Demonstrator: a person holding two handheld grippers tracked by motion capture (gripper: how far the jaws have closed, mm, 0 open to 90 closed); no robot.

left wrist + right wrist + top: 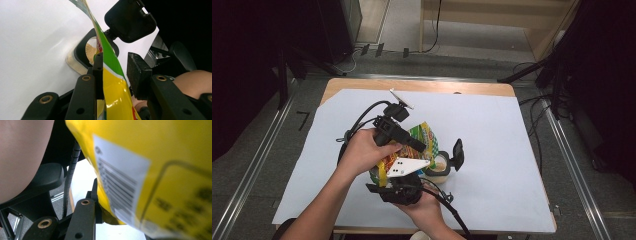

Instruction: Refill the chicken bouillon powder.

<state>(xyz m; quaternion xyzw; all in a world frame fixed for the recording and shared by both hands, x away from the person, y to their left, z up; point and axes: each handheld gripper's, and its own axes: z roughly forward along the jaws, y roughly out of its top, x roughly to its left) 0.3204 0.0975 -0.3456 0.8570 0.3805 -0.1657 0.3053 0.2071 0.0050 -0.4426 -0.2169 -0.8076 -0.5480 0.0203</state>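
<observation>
A yellow and green snack bag point(424, 135) hangs tilted over the white sheet, held from both sides. My left gripper point(414, 145) comes in from the upper left and is shut on the bag point(112, 82) near its upper part. The right gripper point(392, 175) grips the bag's lower end from below; its finger point(96, 202) presses the yellow foil point(162, 157), and the other finger is hidden. Just right of the bag stands a clear jar point(439, 169) of beige granules point(90, 50) with its black flip lid point(458, 154) swung up.
A white sheet point(492, 130) covers most of a wooden table point(422, 86). Cables trail from both grippers across the sheet. Dark stands and metal floor rails flank the table on both sides.
</observation>
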